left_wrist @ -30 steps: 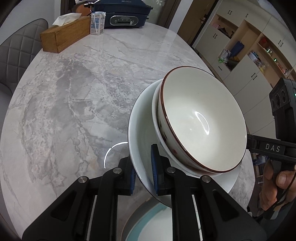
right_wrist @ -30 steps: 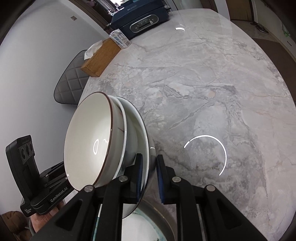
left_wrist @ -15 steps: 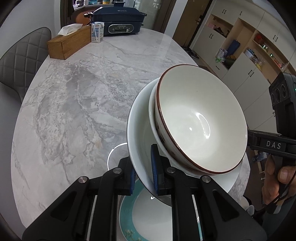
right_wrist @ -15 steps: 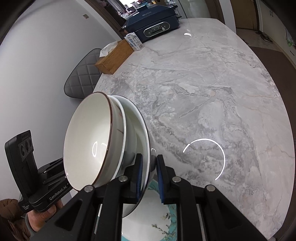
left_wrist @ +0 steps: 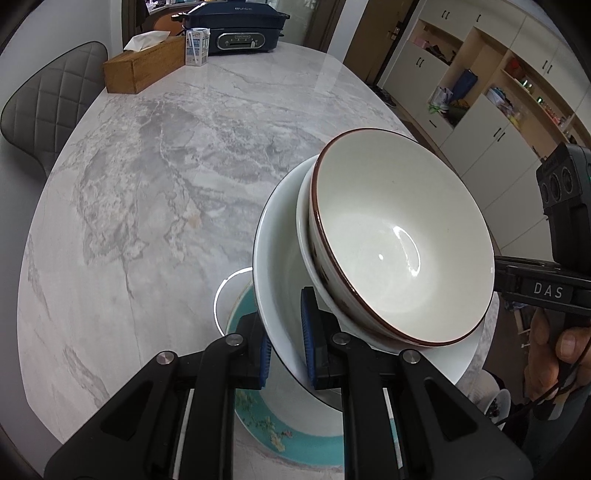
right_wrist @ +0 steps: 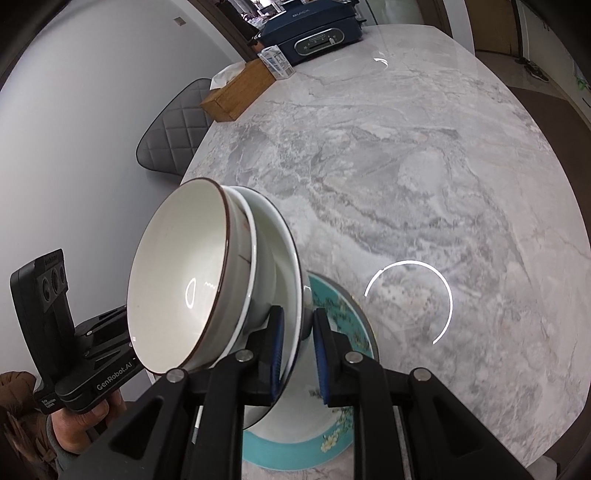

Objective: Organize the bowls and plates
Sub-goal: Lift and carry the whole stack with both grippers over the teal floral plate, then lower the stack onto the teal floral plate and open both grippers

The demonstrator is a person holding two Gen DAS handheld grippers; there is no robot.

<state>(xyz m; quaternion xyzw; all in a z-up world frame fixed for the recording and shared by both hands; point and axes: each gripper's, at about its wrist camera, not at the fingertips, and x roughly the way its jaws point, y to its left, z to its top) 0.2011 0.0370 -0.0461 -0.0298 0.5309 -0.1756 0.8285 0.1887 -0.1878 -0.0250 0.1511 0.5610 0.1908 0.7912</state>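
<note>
Left wrist: left gripper [left_wrist: 286,345] clamped on rim of white plate [left_wrist: 280,295], brown-rimmed bowl [left_wrist: 402,243] nested inside, stack tilted above teal plate [left_wrist: 280,439] near table [left_wrist: 147,184] edge. "BUICK" on cooker [left_wrist: 236,26]; "DAS" on other gripper. Cabinets [left_wrist: 480,92] visible here only.

Right wrist: right gripper [right_wrist: 298,354] pinches same plate's opposite rim. "GenRobot.AI" on other gripper. Open marble ahead.

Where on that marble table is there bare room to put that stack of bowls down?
The marble table is bare across its middle and right, from the teal plate up to the wooden tissue box, carton and blue cooker. It is crowded near the edge, where both grippers hold the stacked bowls above that plate.
</note>
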